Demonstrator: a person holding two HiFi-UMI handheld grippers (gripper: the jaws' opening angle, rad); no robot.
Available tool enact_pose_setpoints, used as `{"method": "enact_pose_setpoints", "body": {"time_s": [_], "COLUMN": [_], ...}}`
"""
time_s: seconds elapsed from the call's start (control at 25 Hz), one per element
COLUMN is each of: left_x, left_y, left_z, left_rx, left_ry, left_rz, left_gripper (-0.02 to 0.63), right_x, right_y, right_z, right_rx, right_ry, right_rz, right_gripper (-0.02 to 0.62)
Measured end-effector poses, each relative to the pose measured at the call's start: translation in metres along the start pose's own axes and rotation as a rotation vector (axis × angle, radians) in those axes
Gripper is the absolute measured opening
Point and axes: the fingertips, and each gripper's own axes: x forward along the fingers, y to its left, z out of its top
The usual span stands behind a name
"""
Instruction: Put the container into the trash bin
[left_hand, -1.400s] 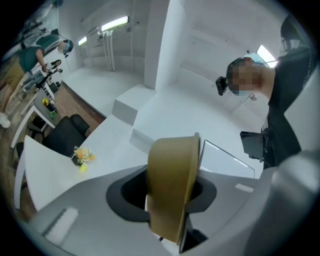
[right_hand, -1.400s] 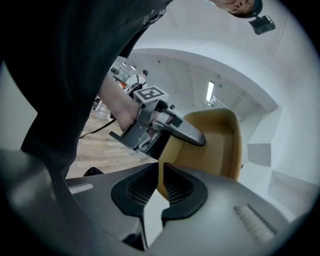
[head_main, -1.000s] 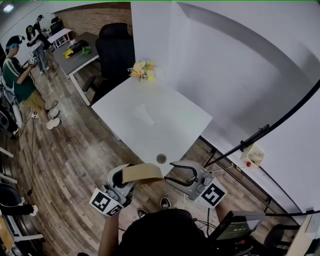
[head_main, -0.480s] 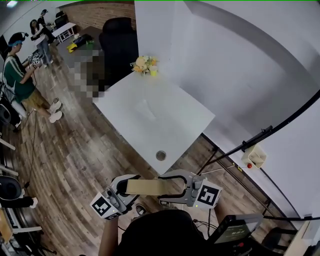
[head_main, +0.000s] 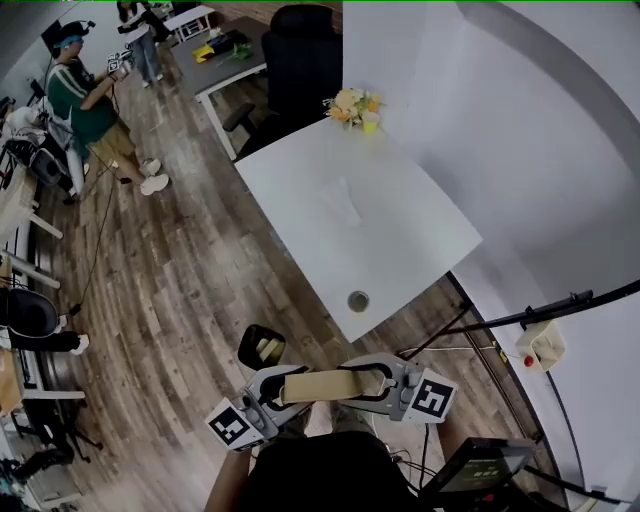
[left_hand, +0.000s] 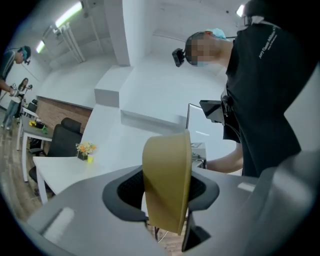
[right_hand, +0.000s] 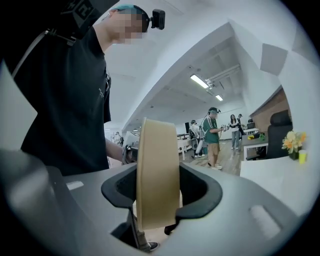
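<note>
Horizontally opposed: left hand-held gripper (head_main: 283, 388) opening, right hand-held gripper (head_main: 383, 380) closing, container (head_main: 330, 385) between each one's jaws

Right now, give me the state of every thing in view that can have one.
left gripper, jaws opening, container between them, pads on it.
right gripper, jaws closing, pads on the container's other end.
container, in the air between the two grippers, not in the bin.
bin, upright on the floor, top open, something pale inside.
</note>
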Motion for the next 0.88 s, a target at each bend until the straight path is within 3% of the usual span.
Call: {"method": "enact_pose_setpoints", "body": {"time_s": [0.08, 0.2, 0.4, 0.6, 0.76, 0.88], "left_x": [-0.014, -0.036, -0.079, -0.172, -0.258, -0.306], "left_y": [-0.007, -0.014, 0.003, 0.045, 0.077, 0.102], "left_z": [-0.006, -0.015, -0.013, -0.006, -0.001, 0.0], "left_rx": [-0.03, -0.059, -0.054, -0.013, -0.005, 0.01], "left_ry": [0.046, 0.089, 0.091, 0.052, 0.069, 0.06], "left_rz": [0.014, -0.001, 0.039, 0.179, 0.33, 0.456], "left_gripper": [0.193, 0.223, 0.232, 0.194, 0.146, 0.091], "right_x": [0.009, 0.028, 0.081, 0.15, 0.216, 0.266], "right_y": [-0.003, -0.017, -0.021, -0.035, -0.056, -0.087], "right_z": [-0.007, -0.013, -0.013, 0.007, 0.013, -0.014], "right_rx": [-0.008, -0.056, -0.085, -0.077, 0.019, 0.148], "right_ry": [0.05, 0.124, 0.218, 0.195, 0.142, 0.118], "right_rz": [0.015, -0.032, -0.033, -0.081, -0.18, -0.297], "right_gripper": [0.211, 0.164, 0.137, 0.138, 0.14, 0.141]}}
